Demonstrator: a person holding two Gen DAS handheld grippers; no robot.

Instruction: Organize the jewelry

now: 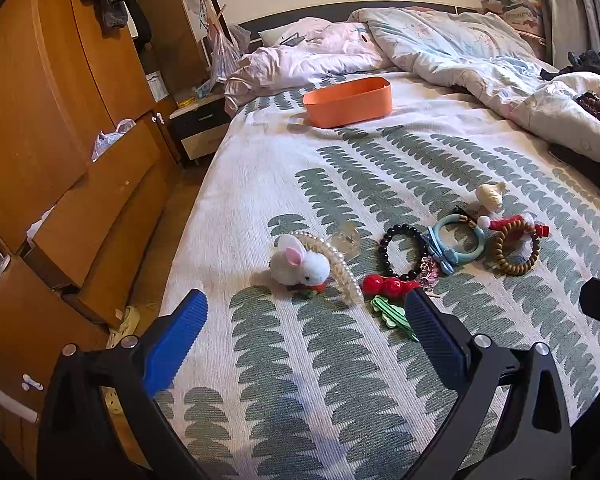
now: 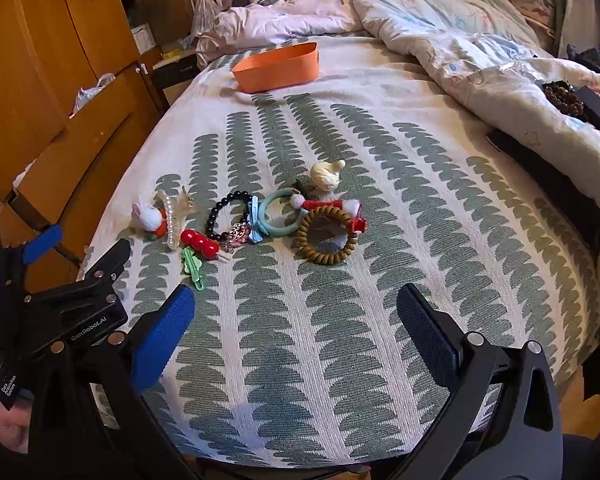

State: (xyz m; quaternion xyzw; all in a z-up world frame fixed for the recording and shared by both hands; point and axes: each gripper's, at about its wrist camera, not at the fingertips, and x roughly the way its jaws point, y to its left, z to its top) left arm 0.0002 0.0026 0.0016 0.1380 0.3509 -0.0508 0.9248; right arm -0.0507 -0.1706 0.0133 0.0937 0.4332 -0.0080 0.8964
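Hair and jewelry pieces lie in a row on the patterned bedspread: a white rabbit clip (image 1: 300, 266), a pearl claw clip (image 1: 340, 270), a black bead bracelet (image 1: 400, 250), a red cherry clip (image 1: 386, 286), a green clip (image 1: 392, 316), a blue ring (image 1: 458, 242), a brown coil tie (image 1: 516, 252) and a cream clip (image 1: 490, 196). An orange box (image 1: 348, 102) stands farther up the bed. My left gripper (image 1: 306, 332) is open, just short of the rabbit and cherry clip. My right gripper (image 2: 296, 334) is open and empty, short of the coil tie (image 2: 326, 236).
A rumpled duvet (image 1: 480, 56) covers the bed's far and right side. A wooden wardrobe with open drawers (image 1: 80, 184) stands left of the bed. A nightstand (image 1: 200, 124) is beside it. Dark beads (image 2: 564, 98) lie on the duvet at right.
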